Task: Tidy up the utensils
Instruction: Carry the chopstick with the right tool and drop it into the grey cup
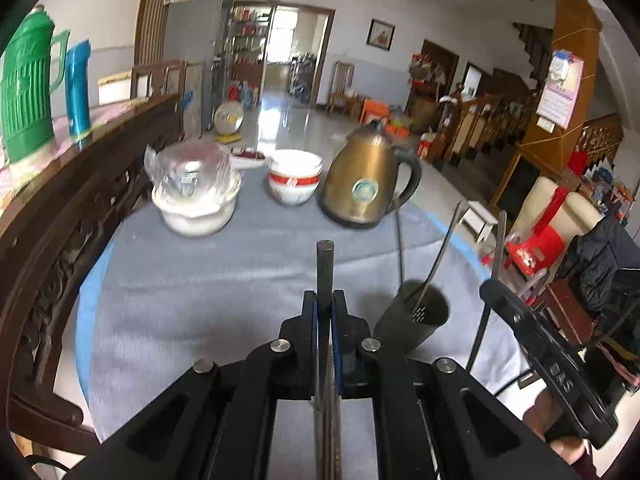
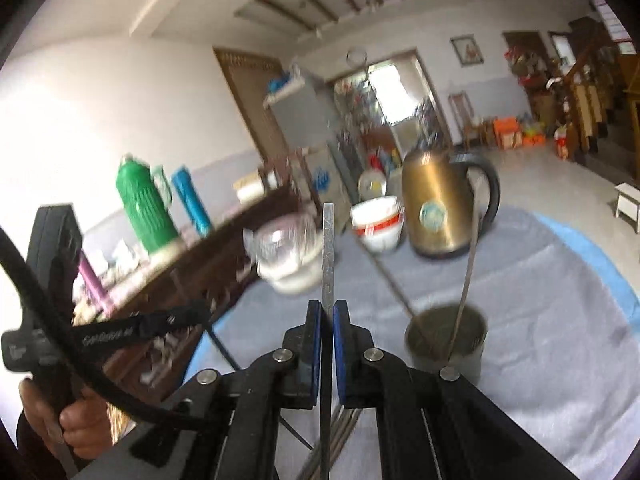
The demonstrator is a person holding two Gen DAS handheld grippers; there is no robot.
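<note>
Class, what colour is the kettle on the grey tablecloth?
The kettle is bronze-gold with a black handle, clearest in the left wrist view.

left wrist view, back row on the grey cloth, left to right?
Bag-covered white bowl → stacked red-banded bowls → brass-coloured kettle. The small red-and-white dish behind overlaps the first two, so it is left out.

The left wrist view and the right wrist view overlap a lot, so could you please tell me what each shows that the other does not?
Only the left wrist view shows the left gripper shut on a dark metal utensil, plus a red chair.

Only the right wrist view shows the right gripper shut on a flat silver utensil.

Both show the brass kettle, stacked bowls, green thermos and the metal cup holding utensils.
</note>
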